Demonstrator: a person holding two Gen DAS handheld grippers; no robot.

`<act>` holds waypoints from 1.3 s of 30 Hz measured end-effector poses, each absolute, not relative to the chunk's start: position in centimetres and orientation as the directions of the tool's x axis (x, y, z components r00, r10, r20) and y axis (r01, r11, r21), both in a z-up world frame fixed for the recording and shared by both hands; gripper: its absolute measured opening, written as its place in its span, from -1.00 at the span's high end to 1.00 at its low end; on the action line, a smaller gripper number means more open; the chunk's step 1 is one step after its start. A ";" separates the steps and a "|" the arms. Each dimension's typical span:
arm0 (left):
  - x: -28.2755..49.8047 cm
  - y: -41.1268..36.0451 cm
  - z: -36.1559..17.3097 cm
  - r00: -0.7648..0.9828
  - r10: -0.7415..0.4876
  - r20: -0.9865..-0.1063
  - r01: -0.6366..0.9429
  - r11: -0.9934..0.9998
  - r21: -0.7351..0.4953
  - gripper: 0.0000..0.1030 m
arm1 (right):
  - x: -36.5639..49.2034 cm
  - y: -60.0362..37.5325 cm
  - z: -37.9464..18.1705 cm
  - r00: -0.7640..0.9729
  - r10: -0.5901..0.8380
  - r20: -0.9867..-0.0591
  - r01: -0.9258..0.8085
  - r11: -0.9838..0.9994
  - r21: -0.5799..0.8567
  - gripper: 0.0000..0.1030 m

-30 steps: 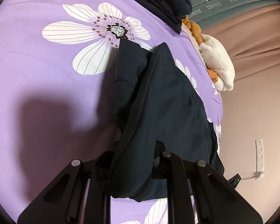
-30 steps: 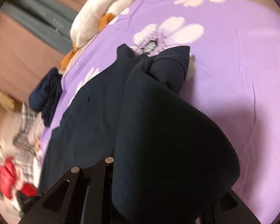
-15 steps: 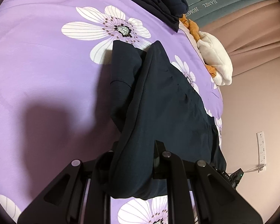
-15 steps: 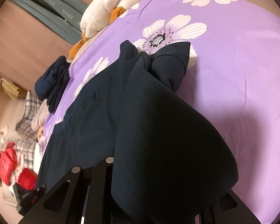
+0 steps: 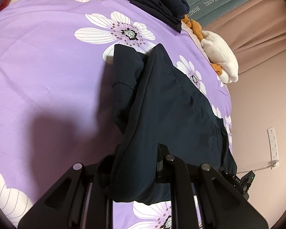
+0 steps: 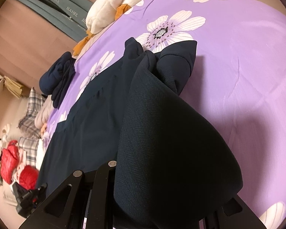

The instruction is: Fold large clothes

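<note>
Left claw (image 5: 135,164) clamps bunched edge of dark navy garment (image 5: 171,103); fingertips buried in cloth. Garment lies along purple flowered bed cover (image 5: 47,66), far end folded over. Right claw (image 6: 152,187) grips same garment (image 6: 171,133); big fold hides right finger and tips. Plush toy (image 6: 112,9) at bed edge, partly cut off.

garment (image 5: 167,103) on bedspread (image 5: 47,76), folded clothes (image 5: 160,3) behind, plush toy (image 5: 221,57) right
</note>
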State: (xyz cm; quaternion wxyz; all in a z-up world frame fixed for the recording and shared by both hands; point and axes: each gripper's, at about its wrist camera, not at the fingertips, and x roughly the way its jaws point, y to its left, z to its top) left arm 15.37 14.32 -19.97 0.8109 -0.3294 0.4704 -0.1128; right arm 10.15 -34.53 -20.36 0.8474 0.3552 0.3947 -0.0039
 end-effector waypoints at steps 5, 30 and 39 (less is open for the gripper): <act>15.0 14.6 -19.9 0.535 -0.483 -0.693 -0.121 0.768 -0.629 0.70 | 9.7 -34.4 -20.6 0.688 0.285 -0.668 0.285 0.740 0.609 0.57; 13.1 14.7 -20.2 0.533 -0.233 -0.814 -0.146 0.922 -0.359 0.07 | 6.9 -35.2 -21.2 0.664 0.282 -0.692 0.367 0.684 0.631 0.21; 11.7 15.8 -19.6 0.567 -0.084 -0.819 -0.158 0.965 -0.208 -0.02 | 6.0 -35.8 -21.2 0.667 0.243 -0.704 0.390 0.691 0.609 0.09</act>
